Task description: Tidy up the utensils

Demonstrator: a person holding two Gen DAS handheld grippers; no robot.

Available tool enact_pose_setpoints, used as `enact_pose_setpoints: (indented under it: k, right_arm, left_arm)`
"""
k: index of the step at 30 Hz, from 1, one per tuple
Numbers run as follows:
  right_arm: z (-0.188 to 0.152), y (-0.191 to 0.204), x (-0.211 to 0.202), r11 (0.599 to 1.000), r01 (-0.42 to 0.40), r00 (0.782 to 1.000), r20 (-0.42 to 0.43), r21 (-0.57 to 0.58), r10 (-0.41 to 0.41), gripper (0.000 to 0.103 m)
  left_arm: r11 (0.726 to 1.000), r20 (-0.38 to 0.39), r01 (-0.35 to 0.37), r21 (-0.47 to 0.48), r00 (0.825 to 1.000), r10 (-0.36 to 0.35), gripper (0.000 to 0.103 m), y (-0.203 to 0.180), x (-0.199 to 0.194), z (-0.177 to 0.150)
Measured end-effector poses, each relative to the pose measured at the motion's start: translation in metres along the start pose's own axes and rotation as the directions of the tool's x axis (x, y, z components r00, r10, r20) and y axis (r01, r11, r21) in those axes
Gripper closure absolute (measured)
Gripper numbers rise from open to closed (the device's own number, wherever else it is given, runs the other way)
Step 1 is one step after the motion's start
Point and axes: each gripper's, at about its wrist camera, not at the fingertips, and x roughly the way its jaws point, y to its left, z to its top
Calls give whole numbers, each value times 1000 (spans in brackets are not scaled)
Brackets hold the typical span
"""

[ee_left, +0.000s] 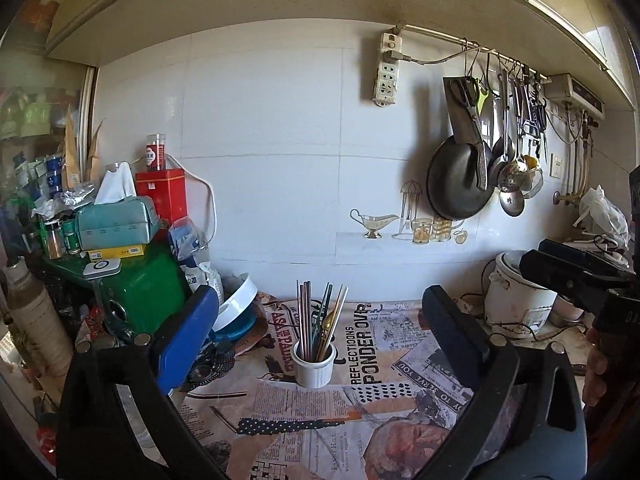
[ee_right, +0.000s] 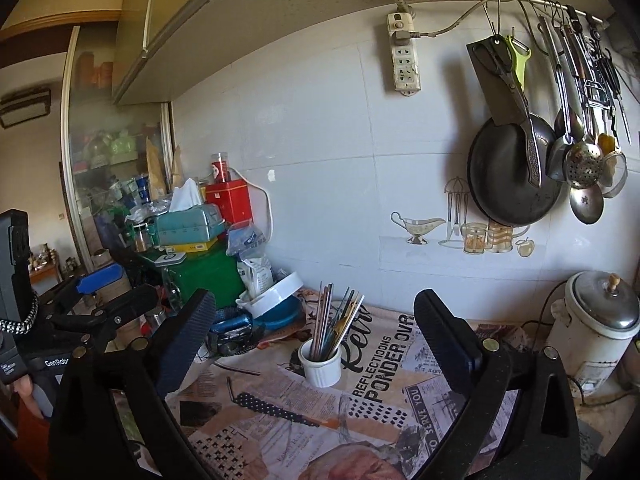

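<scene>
Left tool (ee_left: pixel 320 336), right tool (ee_right: pixel 316 336) — wide, empty.

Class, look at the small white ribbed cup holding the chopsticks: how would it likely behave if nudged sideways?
The white ribbed cup is short, while the chopsticks rise far above its rim and lean right, so it may tip rather than slide. It looks like glazed ceramic, probably breakable. The printed paper beneath may wrinkle and drag.

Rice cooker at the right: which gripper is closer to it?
Right. The right gripper hangs just left of the rice cooker; the left gripper is farther off, left of the right one.
</scene>
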Motion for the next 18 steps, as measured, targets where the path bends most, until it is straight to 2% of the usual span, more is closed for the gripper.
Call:
enact_pose_setpoints:
  k: [7, 18]
  right_arm:
    - [-8, 6, -6, 999, 52, 999, -14, 15, -51, 4]
    - [-12, 7, -4, 996, 91, 995, -32, 25, -90, 4]
  left_arm:
    - [999, -19, 34, 1, 999, -34, 1, 0, 5, -6]
    - [998, -32, 66, -11, 997, -66, 1, 3, 15, -9]
